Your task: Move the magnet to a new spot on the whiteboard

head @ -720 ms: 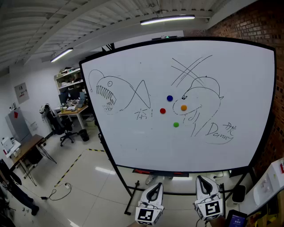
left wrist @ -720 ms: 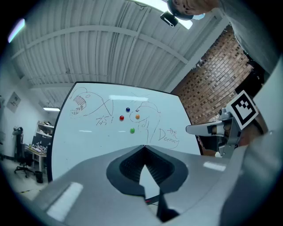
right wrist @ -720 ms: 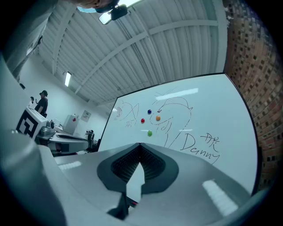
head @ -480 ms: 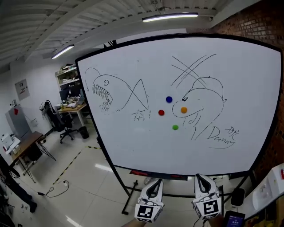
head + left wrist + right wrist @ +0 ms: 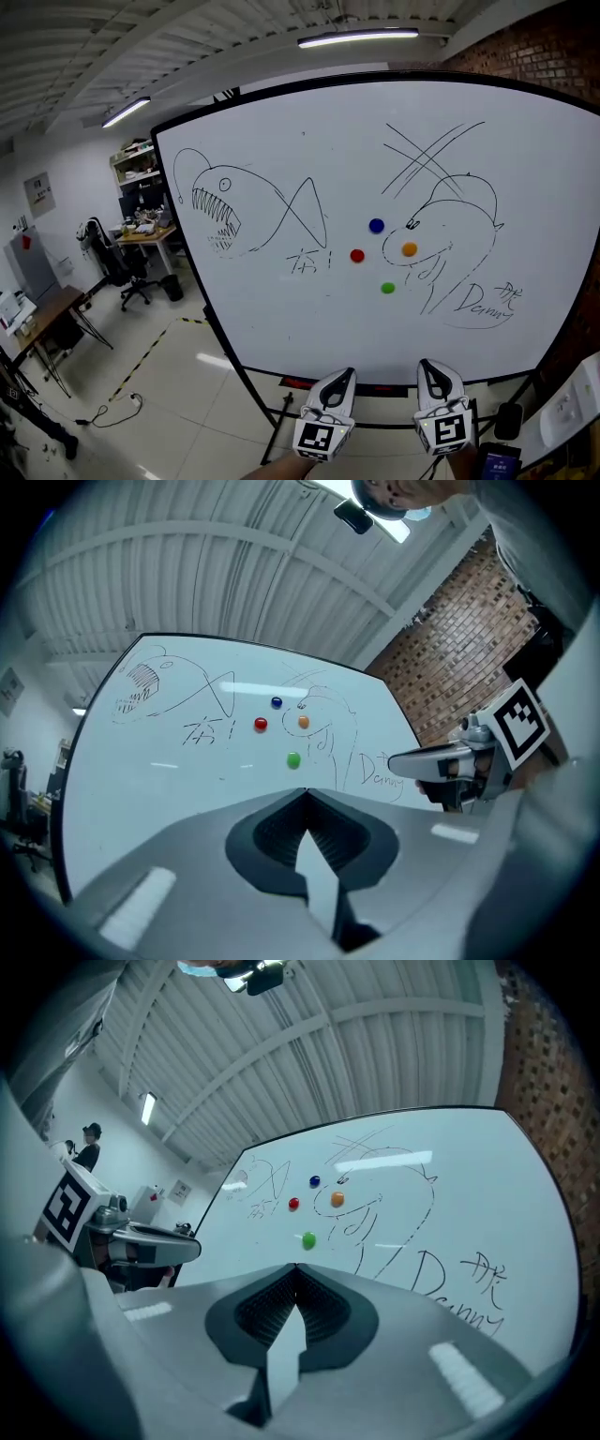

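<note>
A large whiteboard [image 5: 309,309] on a stand faces me, covered with marker drawings. Several round magnets cluster right of its middle: blue [image 5: 376,226], red [image 5: 356,255], orange [image 5: 409,249] and green [image 5: 387,288]. The left gripper view also shows the red magnet [image 5: 261,725] and green magnet [image 5: 293,759]; the right gripper view shows the green magnet [image 5: 307,1238]. My left gripper [image 5: 343,377] and right gripper [image 5: 428,368] hang side by side below the board's lower edge, well short of the magnets. Both have their jaws shut with nothing between them.
An office area with a desk, shelves and a chair [image 5: 131,272] lies at the back left. A brick wall [image 5: 562,56] stands to the right of the board. Yellow-black tape [image 5: 150,356] and a cable cross the glossy floor at the left.
The view has closed in on the board and shifted left, so the magnets sit further right and lower. Both grippers have risen slightly in the picture, still shut.
</note>
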Tool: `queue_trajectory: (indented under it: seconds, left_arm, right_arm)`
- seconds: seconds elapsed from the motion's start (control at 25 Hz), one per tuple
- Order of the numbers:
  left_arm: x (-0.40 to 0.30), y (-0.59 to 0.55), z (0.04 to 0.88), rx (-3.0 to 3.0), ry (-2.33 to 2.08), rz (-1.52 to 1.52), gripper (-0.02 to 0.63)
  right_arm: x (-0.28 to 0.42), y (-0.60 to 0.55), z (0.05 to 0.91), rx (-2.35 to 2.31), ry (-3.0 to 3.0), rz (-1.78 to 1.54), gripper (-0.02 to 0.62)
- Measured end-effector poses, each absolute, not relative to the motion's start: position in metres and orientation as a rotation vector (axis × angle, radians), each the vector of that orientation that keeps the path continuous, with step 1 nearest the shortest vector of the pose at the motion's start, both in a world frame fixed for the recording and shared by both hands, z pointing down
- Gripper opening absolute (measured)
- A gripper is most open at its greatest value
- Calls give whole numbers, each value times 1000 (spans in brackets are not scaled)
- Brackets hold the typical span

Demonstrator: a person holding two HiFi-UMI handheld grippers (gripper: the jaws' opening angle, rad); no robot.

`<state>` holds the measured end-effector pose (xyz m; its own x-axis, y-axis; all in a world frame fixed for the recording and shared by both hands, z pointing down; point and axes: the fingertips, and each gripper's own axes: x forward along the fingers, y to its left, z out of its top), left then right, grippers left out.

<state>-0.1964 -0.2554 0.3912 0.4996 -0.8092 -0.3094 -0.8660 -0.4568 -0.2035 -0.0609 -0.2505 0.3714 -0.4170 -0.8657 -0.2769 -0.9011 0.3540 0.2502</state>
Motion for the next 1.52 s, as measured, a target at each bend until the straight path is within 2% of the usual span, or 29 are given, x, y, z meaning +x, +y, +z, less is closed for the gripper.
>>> queue_trajectory:
  seconds: [0.44, 0.96, 1.16, 1.24, 1.52]
  left_arm:
    - [-235, -320, 349, -2393, 1296, 284, 2]
    - [-231, -362, 331, -2359, 1317, 308, 2]
    - [-233, -369, 328, -2340, 1321, 312, 2]
    - [-231, -369, 325, -2342, 1311, 318, 2]
    - [-218, -368, 326, -2390, 1232, 324, 2]
  right_arm:
    - [-116, -326, 336, -1716, 2445, 793, 23]
    - [-129, -396, 316, -1785, 2439, 1078, 175]
    - [-126, -414, 314, -1906, 2370, 1193, 175]
    - [-126, -415, 313, -1927, 2354, 1213, 142]
    - [-122, -415, 315, -1960, 2369, 1150, 127]
